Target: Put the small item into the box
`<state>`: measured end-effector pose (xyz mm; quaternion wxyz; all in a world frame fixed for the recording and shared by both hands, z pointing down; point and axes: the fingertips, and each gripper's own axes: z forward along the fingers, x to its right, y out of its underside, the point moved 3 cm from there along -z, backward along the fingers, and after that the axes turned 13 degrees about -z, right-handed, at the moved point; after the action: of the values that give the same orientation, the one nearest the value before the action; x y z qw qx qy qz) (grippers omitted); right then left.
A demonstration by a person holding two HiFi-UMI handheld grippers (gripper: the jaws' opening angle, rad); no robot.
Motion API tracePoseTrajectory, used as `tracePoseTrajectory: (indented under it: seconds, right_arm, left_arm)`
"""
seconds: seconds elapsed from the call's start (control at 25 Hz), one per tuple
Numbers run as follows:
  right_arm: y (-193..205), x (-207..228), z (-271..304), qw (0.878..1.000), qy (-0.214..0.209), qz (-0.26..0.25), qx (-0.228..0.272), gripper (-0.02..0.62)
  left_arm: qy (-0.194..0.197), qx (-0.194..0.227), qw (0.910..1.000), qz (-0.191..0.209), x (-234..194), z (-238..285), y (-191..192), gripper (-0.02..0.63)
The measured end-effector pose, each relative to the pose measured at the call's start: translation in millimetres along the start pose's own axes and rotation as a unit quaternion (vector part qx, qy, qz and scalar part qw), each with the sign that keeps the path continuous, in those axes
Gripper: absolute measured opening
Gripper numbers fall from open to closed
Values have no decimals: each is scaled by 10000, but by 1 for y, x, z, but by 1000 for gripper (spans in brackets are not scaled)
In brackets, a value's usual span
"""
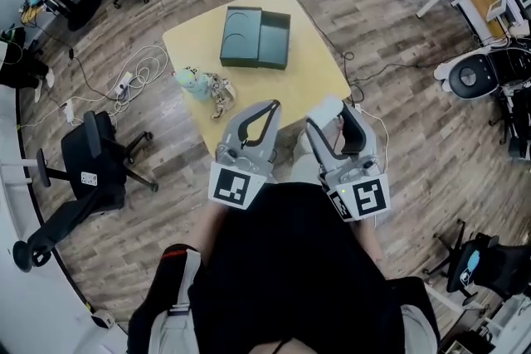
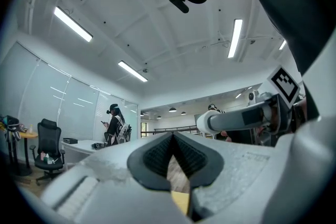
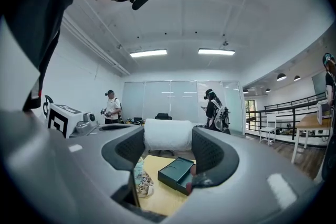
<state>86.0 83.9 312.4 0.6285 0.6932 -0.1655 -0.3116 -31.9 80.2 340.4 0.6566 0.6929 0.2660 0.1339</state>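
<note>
While the person holds both grippers side by side close to the body, each points forward over the near edge of the worktop (image 1: 307,70). The left gripper (image 1: 272,105) has its jaws closed tip to tip with nothing between them. The right gripper (image 1: 332,113) has its jaws spread wide, with one white roll (image 1: 326,107) spanning the gap and touching both. One small toy (image 1: 203,85) lies at the worktop's left edge, untouched. One dark green box (image 1: 255,37) sits open near the far side, its two halves side by side, near the toy but apart from it.
</note>
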Motion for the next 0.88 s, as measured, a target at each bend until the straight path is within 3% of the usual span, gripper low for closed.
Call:
tracePoseTrajectory:
  seconds: [0.52, 0.88]
  right_arm:
    - [12, 22, 72, 9970, -765, -82, 42, 278]
    - [27, 61, 128, 9935, -1136, -50, 11, 278]
  left_arm:
    - [-588, -24, 9981, 168, -47, 34, 2, 2]
    - [-1046, -120, 9944, -20, -81, 74, 10, 2]
